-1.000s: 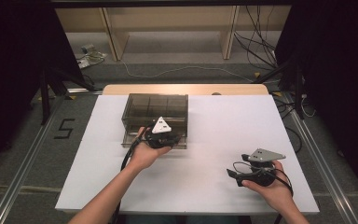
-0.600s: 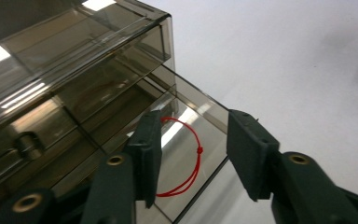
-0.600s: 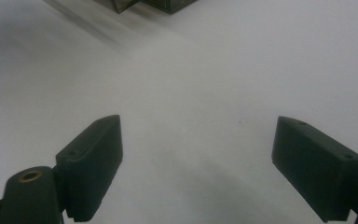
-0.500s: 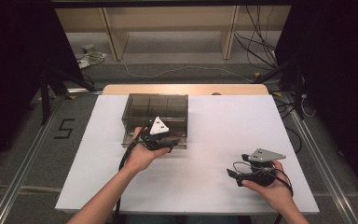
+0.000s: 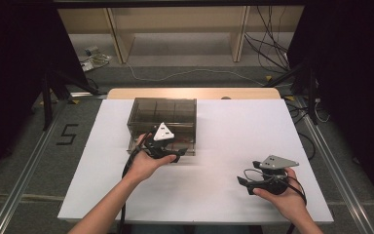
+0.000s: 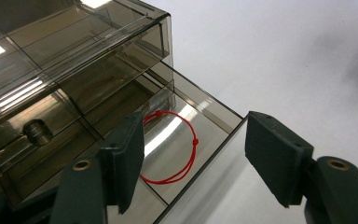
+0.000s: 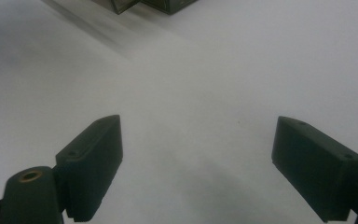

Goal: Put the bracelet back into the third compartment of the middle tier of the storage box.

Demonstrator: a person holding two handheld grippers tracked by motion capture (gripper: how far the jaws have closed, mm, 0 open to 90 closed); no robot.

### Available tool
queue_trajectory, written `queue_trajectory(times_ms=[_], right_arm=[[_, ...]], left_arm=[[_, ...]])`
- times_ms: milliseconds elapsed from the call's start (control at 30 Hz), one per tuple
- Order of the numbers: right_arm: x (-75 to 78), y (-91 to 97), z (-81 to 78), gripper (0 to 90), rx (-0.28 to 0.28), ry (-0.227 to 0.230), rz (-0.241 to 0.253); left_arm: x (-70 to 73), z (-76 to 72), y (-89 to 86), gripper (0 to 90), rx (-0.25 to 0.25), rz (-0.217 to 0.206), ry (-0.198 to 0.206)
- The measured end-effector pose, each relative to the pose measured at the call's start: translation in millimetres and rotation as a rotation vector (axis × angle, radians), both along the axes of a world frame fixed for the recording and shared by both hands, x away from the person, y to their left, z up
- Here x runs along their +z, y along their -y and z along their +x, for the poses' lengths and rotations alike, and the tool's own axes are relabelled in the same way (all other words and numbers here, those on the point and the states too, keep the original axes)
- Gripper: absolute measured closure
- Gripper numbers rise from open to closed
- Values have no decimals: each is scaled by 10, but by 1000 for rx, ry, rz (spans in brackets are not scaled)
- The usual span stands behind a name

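Note:
A smoky see-through drawer box (image 5: 161,114) stands on the white table (image 5: 233,131). Its lower right drawer (image 6: 205,109) is pulled out, and a red string bracelet (image 6: 195,141) lies in it. My left gripper (image 5: 175,153) (image 6: 198,128) is at the box's front. Its jaws have just been opening and stand apart. The drawer's clear front wall runs between them, and the pads do not press on it. My right gripper (image 5: 242,183) (image 7: 198,140) is open over bare table at the front right, with nothing between its jaws.
A wooden strip (image 5: 190,92) runs along the table's far edge. Wooden shelving (image 5: 175,29) and cables (image 5: 268,48) lie beyond on the floor. A "5" mark (image 5: 67,134) is on the floor at the left.
The left hand and its gripper have edged slightly to the left at the box's front. The right hand has stayed where it was.

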State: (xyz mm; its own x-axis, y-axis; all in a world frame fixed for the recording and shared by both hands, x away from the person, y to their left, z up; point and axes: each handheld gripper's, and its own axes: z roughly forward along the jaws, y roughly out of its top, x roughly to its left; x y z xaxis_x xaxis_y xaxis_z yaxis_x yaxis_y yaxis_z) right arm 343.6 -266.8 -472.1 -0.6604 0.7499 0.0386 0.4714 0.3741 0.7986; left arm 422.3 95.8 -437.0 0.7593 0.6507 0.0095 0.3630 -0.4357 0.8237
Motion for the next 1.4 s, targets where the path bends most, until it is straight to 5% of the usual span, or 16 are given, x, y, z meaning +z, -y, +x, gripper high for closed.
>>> queue_trajectory(times_ms=[433,633,1400], right_arm=[[1,5,-3,168,-1,2,3],[3,7,-7,168,-2,2,3],[7,13,0,168,-11,3,2]], left_arm=[[14,-102,-132,229,3,-11,25],[10,-170,-182,187,-12,-36,7],[-109,-537,-541,173,-7,-24,8]])
